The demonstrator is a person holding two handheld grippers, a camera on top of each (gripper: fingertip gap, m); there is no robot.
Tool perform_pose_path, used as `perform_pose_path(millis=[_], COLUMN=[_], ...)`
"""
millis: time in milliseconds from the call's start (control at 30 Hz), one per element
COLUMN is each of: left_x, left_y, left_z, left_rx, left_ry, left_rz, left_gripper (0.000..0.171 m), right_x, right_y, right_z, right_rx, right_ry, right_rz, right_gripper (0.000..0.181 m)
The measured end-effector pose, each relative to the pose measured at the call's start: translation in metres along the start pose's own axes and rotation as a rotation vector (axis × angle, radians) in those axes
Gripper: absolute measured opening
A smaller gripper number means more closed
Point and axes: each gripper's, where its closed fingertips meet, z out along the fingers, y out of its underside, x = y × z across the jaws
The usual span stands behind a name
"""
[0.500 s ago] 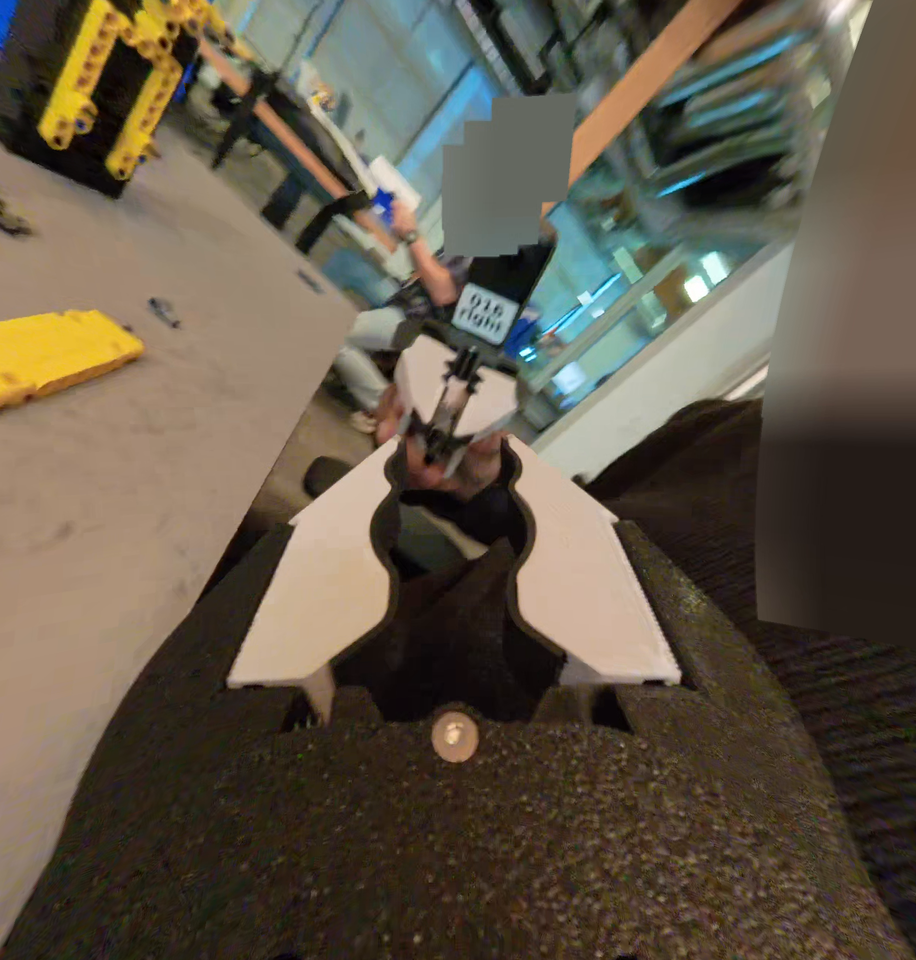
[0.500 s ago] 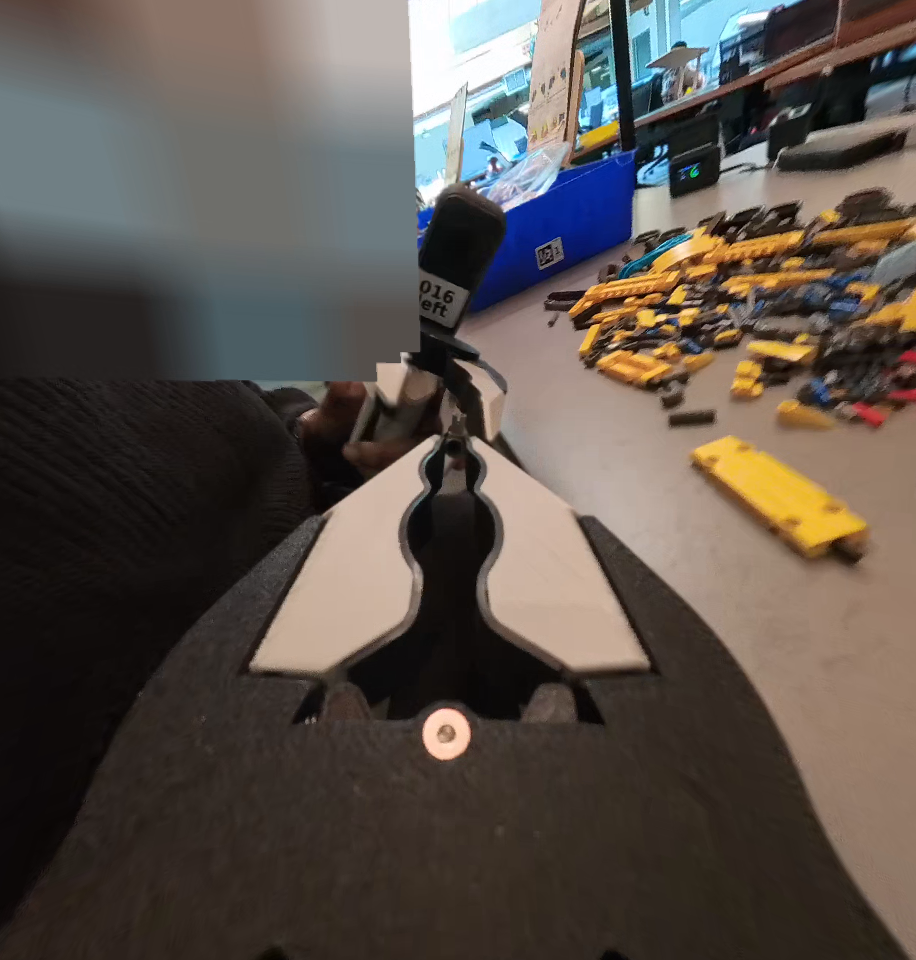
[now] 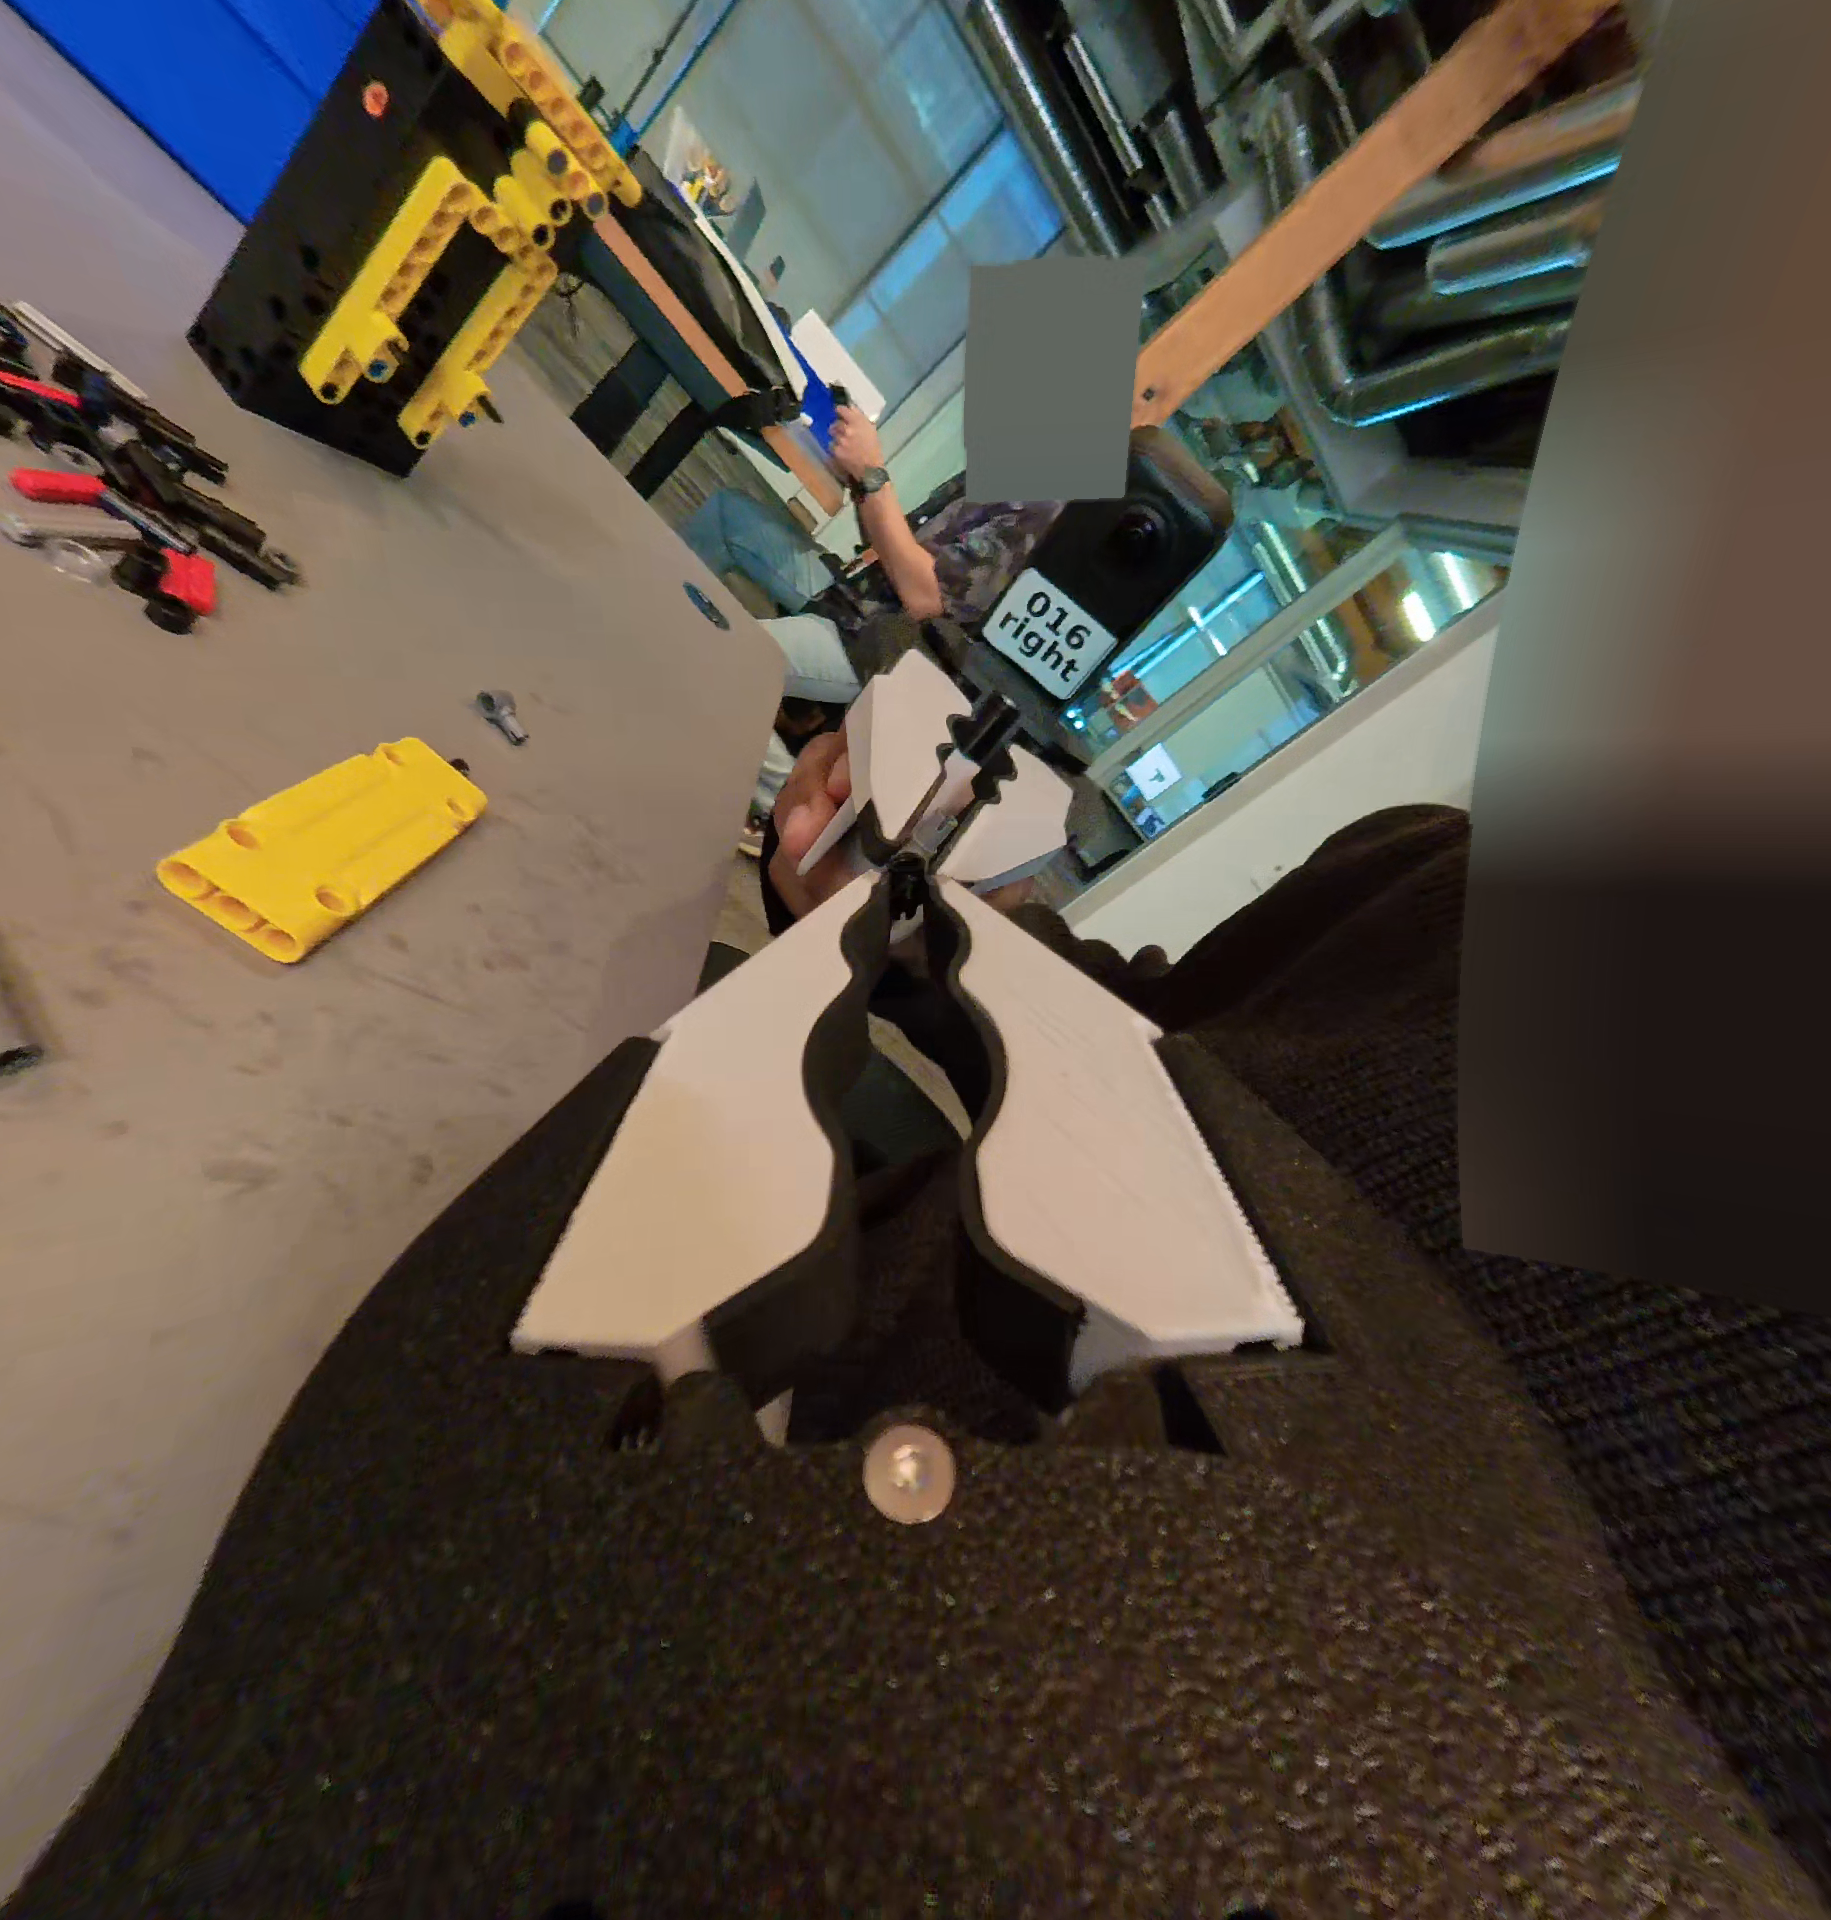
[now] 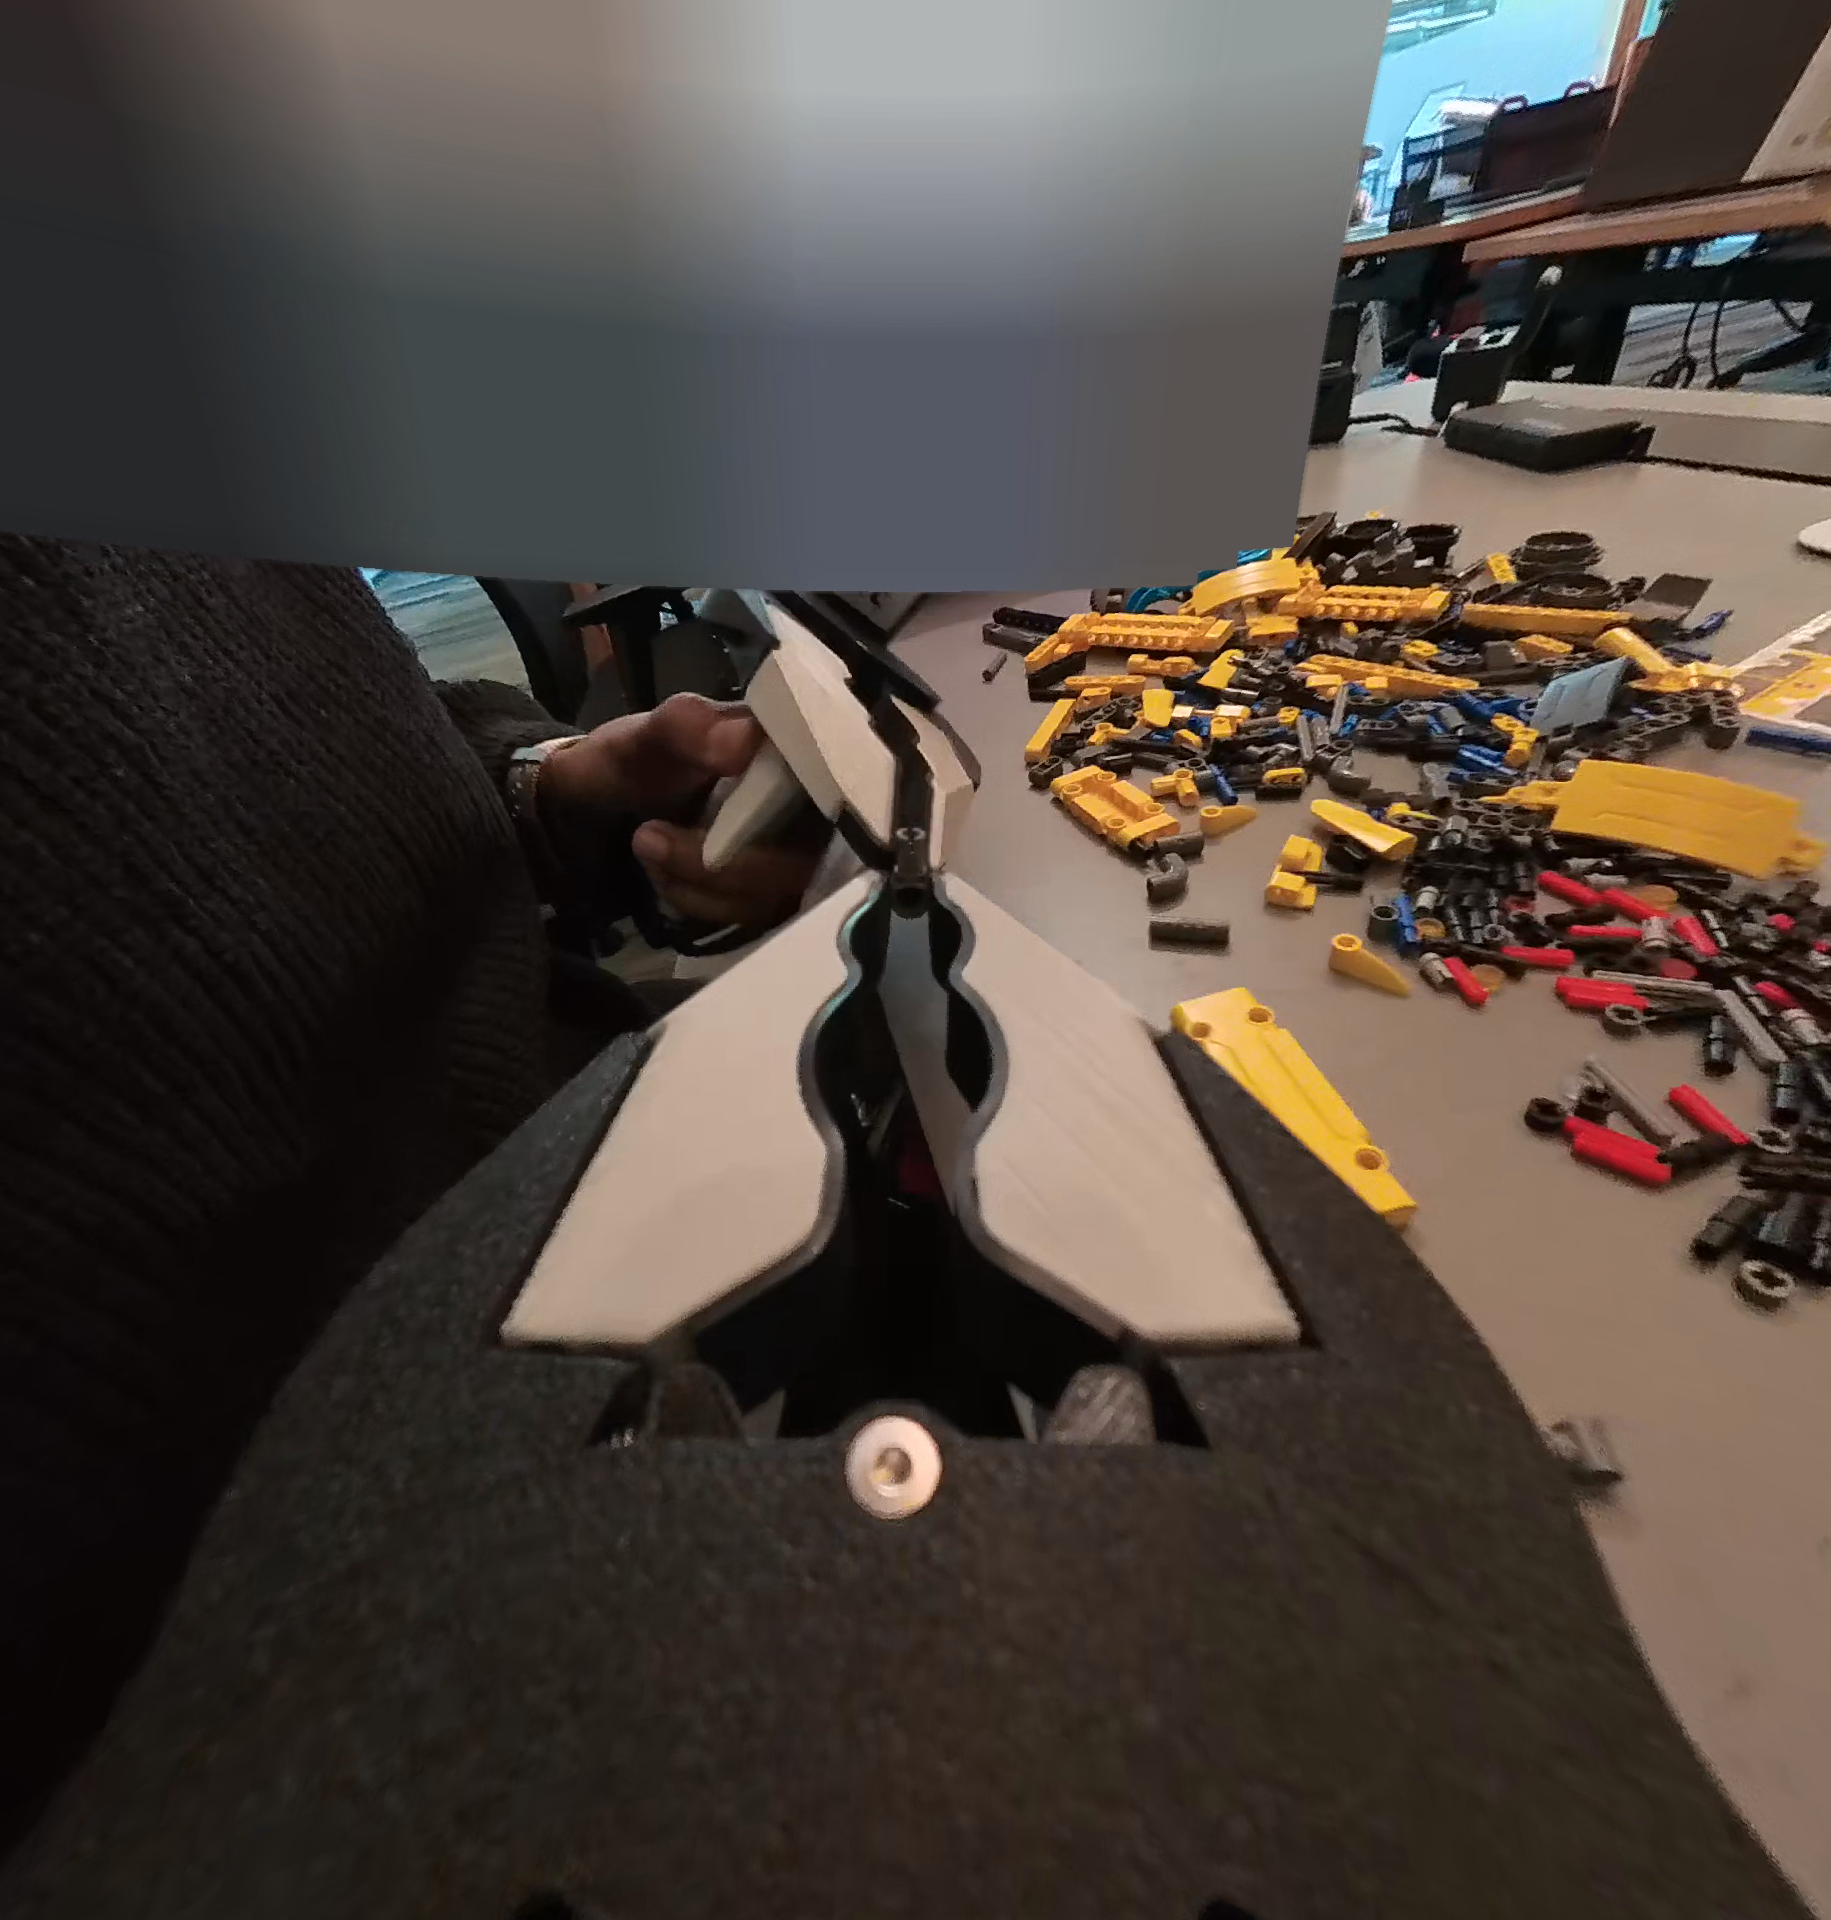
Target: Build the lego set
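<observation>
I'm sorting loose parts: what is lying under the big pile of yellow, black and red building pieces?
The pile lies straight on the grey table; no tray or mat shows at its edges. Whatever lies beneath the heaped middle is covered.

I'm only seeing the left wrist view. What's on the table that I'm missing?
Observer: The right wrist view shows a big pile of loose pieces, yellow, black, blue and red, spread over the table.
Operator: How does my left gripper look from the other side?
Observer: The left gripper is shut on a thin black rod. The rod's end points at the right gripper, which seems to be pinching a small dark pin.
Operator: Anything at the far side?
Observer: A flat dark device lies on the table beyond the pile.
</observation>
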Motion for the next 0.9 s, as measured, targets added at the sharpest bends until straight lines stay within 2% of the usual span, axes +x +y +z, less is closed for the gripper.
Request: perform_pose_path(millis=[200, 433, 567, 733, 833, 900], left_x=[-0.005, -0.012, -0.011, -0.020, -0.032, -0.037], left_y=[-0.002, -0.004, -0.014, -0.021, -0.020, -0.022], left_z=[-0.002, -0.007, -0.004, 0.002, 0.004, 0.004], left_rx=[0.003, 0.005, 0.006, -0.069, -0.150, -0.155], left_ry=[-0.001, -0.035, -0.010, -0.078, -0.135, -0.149], left_rz=[-0.007, 0.025, 0.029, 0.163, 0.230, 0.248], left_gripper=[0.003, 0.004, 0.005, 0.006, 0.007, 0.007], right_x=[0.003, 0.009, 0.016, 0.028, 0.037, 0.041], right_y=[0.002, 0.005, -0.003, -0.006, 0.003, 0.005], right_z=[0.006, 0.012, 0.010, 0.006, 0.006, 0.007], right_rx=[-0.027, -0.074, -0.041, -0.010, -0.049, -0.055], right_ry=[-0.057, -0.060, -0.069, -0.029, 0.030, 0.060], right_rz=[0.079, 0.072, 0.086, 0.107, 0.117, 0.127], right_gripper=[0.006, 0.007, 0.007, 0.007, 0.007, 0.007])
